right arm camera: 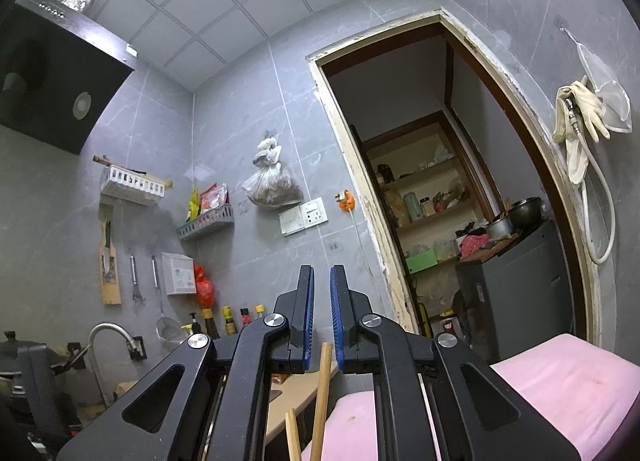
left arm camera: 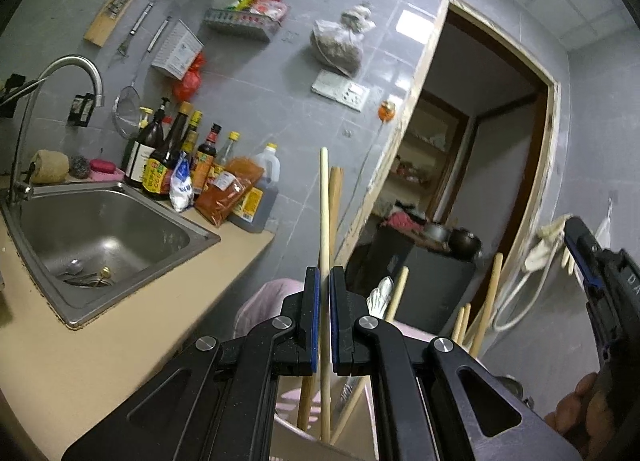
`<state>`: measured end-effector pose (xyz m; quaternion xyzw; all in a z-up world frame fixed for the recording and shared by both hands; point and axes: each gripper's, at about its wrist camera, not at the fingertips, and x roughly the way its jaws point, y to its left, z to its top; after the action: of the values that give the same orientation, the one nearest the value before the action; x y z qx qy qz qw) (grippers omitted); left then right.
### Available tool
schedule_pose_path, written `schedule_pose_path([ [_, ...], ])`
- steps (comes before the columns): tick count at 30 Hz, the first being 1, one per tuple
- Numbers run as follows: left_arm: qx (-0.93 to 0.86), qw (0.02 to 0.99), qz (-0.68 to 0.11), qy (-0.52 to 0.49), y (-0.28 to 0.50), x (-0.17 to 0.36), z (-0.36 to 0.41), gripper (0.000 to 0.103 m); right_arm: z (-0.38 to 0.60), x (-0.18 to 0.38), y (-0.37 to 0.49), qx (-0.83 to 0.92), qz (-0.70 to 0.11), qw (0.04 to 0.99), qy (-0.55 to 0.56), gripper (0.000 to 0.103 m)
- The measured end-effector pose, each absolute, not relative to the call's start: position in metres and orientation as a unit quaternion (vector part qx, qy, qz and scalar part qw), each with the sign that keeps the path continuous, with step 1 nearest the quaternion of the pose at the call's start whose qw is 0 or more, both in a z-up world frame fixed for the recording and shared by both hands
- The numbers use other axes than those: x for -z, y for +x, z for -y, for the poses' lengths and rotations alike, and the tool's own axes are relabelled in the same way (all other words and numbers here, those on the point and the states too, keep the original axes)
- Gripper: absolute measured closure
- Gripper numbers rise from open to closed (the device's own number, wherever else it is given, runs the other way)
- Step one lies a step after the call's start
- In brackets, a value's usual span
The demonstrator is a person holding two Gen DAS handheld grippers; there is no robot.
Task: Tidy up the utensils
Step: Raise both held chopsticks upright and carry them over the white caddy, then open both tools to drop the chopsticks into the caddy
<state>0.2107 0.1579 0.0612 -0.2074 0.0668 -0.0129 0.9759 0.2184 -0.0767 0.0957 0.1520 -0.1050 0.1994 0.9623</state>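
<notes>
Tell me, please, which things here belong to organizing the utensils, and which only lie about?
For the job:
- pale chopstick clamped in the left gripper
- other chopsticks standing in the pink holder
- right gripper, a brown chopstick between its pads

Just lying about:
- sauce bottles
- sink
- hanging strainer
- rubber gloves

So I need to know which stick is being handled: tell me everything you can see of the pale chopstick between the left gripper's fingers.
The pale chopstick is a long, slim, round stick of light wood, by its look, lighter than the browner sticks beside it. It stands nearly upright, its blunt top end high against the grey tiled wall. The left gripper is shut on it partway up, blue pads on both sides. Its lower end runs down among other chopsticks in a pink holder, and its foot is hidden.
</notes>
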Motion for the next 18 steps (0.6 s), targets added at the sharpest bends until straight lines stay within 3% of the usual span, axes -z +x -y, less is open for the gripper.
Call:
schedule_pose_path([
  [1, 0.015, 0.976, -0.071, -0.205, 0.211, -0.061, -0.156, 0.099, 0.077, -0.096, 0.218, -0.199, 0.102, 0.963, 0.151, 0.092],
  [3, 0.017, 0.977, -0.072, -0.199, 0.21, -0.061, -0.155, 0.097, 0.079, -0.096, 0.217, -0.201, 0.098, 0.963, 0.152, 0.074],
  [5, 0.02, 0.979, -0.071, -0.193, 0.207, -0.062, -0.153, 0.09, 0.082, -0.097, 0.214, -0.203, 0.098, 0.962, 0.153, 0.071],
  [7, 0.029, 0.978, -0.069, -0.194, 0.205, -0.062, -0.152, 0.074, 0.083, -0.098, 0.211, -0.203, 0.099, 0.963, 0.147, 0.064],
  [8, 0.034, 0.978, -0.067, -0.195, 0.204, -0.063, -0.151, 0.072, 0.085, -0.098, 0.209, -0.202, 0.1, 0.964, 0.144, 0.059],
  [13, 0.035, 0.981, -0.066, -0.178, 0.195, -0.069, -0.144, 0.071, 0.095, -0.097, 0.197, -0.193, 0.098, 0.967, 0.134, 0.05],
  [15, 0.034, 0.983, -0.065, -0.17, 0.19, -0.071, -0.141, 0.07, 0.098, -0.098, 0.193, -0.189, 0.097, 0.968, 0.132, 0.039],
  [18, 0.036, 0.984, -0.07, -0.158, 0.179, -0.074, -0.137, 0.064, 0.105, -0.099, 0.185, -0.187, 0.092, 0.97, 0.125, 0.033],
])
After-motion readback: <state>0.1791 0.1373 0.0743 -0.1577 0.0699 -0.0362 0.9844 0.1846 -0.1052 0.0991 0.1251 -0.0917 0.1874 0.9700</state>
